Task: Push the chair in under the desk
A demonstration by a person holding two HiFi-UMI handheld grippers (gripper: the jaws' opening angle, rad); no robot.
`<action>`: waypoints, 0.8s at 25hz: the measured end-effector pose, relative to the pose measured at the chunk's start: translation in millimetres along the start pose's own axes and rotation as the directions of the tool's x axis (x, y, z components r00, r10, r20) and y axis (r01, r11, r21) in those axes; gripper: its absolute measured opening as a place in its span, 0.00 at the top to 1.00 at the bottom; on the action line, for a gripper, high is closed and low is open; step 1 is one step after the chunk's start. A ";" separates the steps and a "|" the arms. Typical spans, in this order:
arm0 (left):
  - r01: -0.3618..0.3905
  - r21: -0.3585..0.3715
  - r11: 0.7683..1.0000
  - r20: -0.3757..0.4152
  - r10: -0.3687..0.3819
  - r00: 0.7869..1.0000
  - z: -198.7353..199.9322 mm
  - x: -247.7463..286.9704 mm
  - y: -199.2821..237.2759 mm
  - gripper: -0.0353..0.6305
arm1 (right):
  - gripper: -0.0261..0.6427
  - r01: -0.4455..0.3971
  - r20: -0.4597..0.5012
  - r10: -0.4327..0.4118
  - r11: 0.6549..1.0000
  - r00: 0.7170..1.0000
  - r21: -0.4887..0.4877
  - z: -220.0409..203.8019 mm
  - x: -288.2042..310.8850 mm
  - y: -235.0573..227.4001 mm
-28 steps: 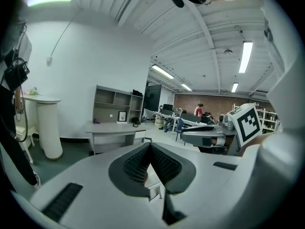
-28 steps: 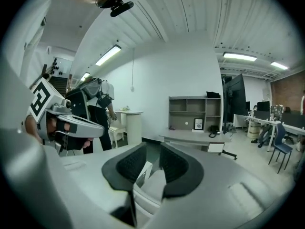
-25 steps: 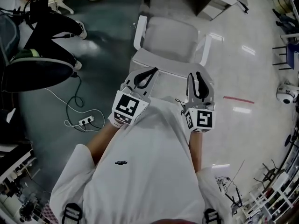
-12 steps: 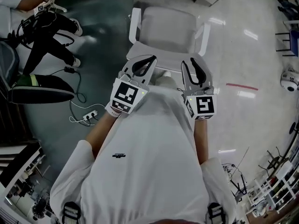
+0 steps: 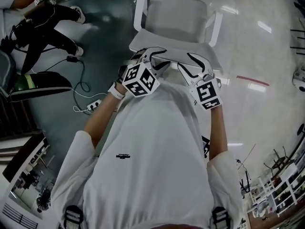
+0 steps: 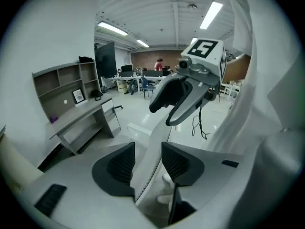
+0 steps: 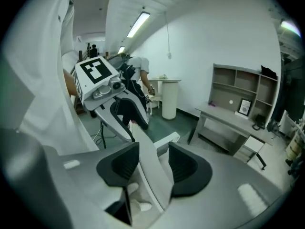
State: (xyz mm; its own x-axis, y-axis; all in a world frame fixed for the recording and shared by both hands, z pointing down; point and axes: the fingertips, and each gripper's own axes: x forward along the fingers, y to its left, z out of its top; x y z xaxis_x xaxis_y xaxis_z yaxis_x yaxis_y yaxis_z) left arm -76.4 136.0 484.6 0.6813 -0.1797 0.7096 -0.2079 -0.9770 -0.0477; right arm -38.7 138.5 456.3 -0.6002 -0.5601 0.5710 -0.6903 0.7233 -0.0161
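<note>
The person's white shirt [image 5: 143, 147] fills the near ground, both forearms reaching forward. The 2 grippers meet over the top of the chair back [image 5: 171, 49], angled in towards each other. The left gripper [image 5: 159, 58] has its jaws opening, fairly wide, with the pale top edge of the chair back running up between the ribbed pads [image 6: 119, 163]; I see no pad pressing on it. The right gripper [image 5: 188, 65] is the same: jaws opening, wide, the chair back edge lying between them and close against 1 pad, not clamped.

Beyond the grippers, the white chair [image 5: 174, 15] faces away from the person, its seat fully in sight on the shiny floor [image 5: 257, 46], with 1 armrest [image 5: 140, 11] on the left and another on the right. A red strip [image 5: 252, 81] marks the floor to the right. To the left, a power strip [image 5: 95, 104] and its cable lie on darker flooring, near a seated person's dark trousers [image 5: 43, 18].

Farther off stands the grey desk [image 7: 228, 123], apart from the chair, so the chair is not under it. A shelf unit [image 7: 243, 87] hangs on the wall above the desk. More tables and a few people [image 6: 159, 65] sit at the far end of the room.
</note>
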 end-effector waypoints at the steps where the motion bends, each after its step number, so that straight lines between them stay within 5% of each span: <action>1: 0.009 0.030 1.000 -0.034 -0.008 0.999 -7.5 8.0 -2.6 0.71 | 0.68 -0.013 -0.041 0.013 1.000 0.999 -0.018 -12.9 4.2 1.3; 4: 0.044 0.095 0.995 -0.111 -0.033 0.993 -25.8 25.1 -9.4 0.68 | 0.67 -0.073 -0.153 0.059 0.993 0.986 -0.089 -42.9 17.3 8.4; 10: 0.086 0.114 0.990 -0.187 -0.063 0.980 -43.4 49.0 -18.4 0.67 | 0.67 -0.151 -0.294 0.098 0.975 0.951 -0.163 -83.5 33.9 13.8; 15: 0.058 0.130 0.990 -0.228 -0.027 0.973 -57.6 64.8 -13.0 0.67 | 0.67 -0.153 -0.348 0.069 0.963 0.935 -0.221 -107.3 48.4 12.2; 17: 0.044 0.149 0.988 -0.231 -0.008 0.973 -59.8 65.1 -10.7 0.68 | 0.77 -0.130 -0.353 0.023 0.950 0.935 -0.283 -109.2 52.2 9.8; 20: 0.035 0.166 0.985 -0.228 0.004 0.974 -61.5 65.2 -11.3 0.70 | 0.78 -0.122 -0.346 0.000 0.936 0.938 -0.330 -110.6 53.8 10.3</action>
State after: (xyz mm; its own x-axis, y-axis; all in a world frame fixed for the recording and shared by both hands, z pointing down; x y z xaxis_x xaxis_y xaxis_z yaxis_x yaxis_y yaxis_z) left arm -72.9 142.4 574.7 0.5029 -0.1527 0.8508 -0.0645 -0.9881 -0.1393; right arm -33.5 160.5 577.6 -0.4237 -0.3859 0.8195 -0.4401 0.8784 0.1861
